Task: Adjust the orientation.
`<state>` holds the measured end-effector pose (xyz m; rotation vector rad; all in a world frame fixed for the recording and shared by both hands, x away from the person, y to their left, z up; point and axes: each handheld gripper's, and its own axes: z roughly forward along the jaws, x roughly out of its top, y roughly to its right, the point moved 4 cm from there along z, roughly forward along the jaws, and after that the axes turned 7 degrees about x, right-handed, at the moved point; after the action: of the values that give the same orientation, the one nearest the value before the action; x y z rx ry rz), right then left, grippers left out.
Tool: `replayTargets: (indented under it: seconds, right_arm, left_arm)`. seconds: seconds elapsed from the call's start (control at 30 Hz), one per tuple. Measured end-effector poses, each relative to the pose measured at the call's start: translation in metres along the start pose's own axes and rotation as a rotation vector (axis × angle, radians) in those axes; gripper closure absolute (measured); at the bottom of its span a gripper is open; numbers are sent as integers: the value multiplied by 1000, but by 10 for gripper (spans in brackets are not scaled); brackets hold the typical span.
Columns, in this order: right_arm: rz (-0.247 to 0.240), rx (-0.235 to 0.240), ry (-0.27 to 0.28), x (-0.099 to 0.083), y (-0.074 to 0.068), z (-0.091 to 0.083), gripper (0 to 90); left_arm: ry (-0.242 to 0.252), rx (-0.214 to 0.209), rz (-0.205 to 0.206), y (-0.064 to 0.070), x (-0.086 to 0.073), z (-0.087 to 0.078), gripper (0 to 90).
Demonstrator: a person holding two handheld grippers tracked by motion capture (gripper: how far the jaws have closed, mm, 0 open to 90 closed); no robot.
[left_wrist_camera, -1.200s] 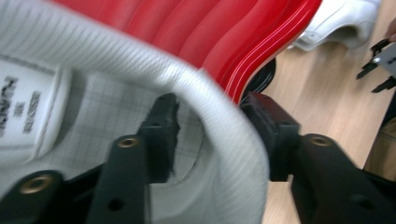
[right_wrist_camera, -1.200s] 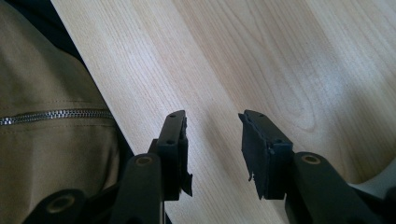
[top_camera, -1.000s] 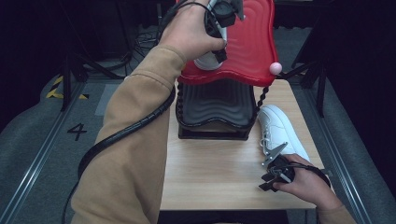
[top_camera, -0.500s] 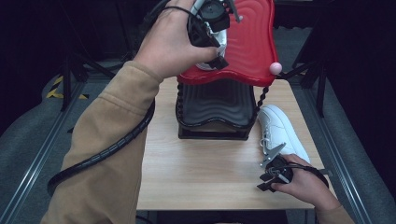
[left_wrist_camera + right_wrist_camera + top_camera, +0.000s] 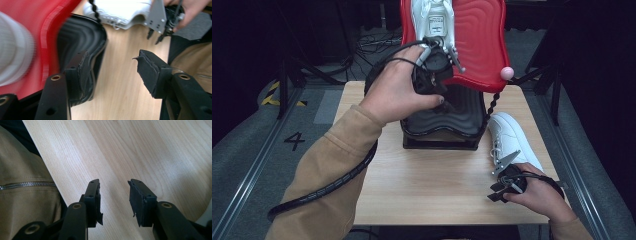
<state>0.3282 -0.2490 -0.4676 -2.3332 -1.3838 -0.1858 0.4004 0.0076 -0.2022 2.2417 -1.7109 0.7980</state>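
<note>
A red ribbed lid (image 5: 479,45) stands open behind a black ribbed base (image 5: 462,117) at the table's back. One white shoe (image 5: 432,17) rests high against the lid. A second white shoe (image 5: 512,135) lies on the table right of the base. My left gripper (image 5: 439,92) hangs over the base's left part, just below the lid's edge. In the left gripper view it (image 5: 112,57) is open and empty, with the base's rim (image 5: 100,50) by its left jaw. My right gripper (image 5: 504,182) sits near the table's front right, and it (image 5: 113,185) is open over bare wood.
The wooden table (image 5: 432,185) has free room in front of the base. A pink knob (image 5: 507,73) and a black twisted cord (image 5: 489,105) hang at the lid's right edge. A tan sleeve (image 5: 22,195) lies left of the right gripper. Dark stands flank the table.
My left hand has drawn the gripper back from the upper lid down toward the base, uncovering the white shoe on the lid. The right gripper has stayed put.
</note>
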Motion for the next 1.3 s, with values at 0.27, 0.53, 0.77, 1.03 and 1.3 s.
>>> replayTargets:
  seconds: [0.27, 0.53, 0.77, 1.03, 1.3]
  right_arm:
    - [14, 4, 34, -2, 6, -7, 623]
    - [11, 18, 73, -1, 6, -12, 664]
    - [26, 37, 79, -4, 10, -9, 671]
    - [33, 41, 105, -4, 13, -11, 674]
    - [42, 38, 117, -5, 15, -13, 679]
  left_arm:
    - [1, -76, -35, 13, -33, 40, 430]
    - [-4, -122, -95, 13, -64, 72, 424]
    - [-16, -154, -101, 19, -89, 95, 404]
    - [-20, -168, -137, 35, -120, 123, 373]
    - [-13, -166, -197, 44, -144, 146, 366]
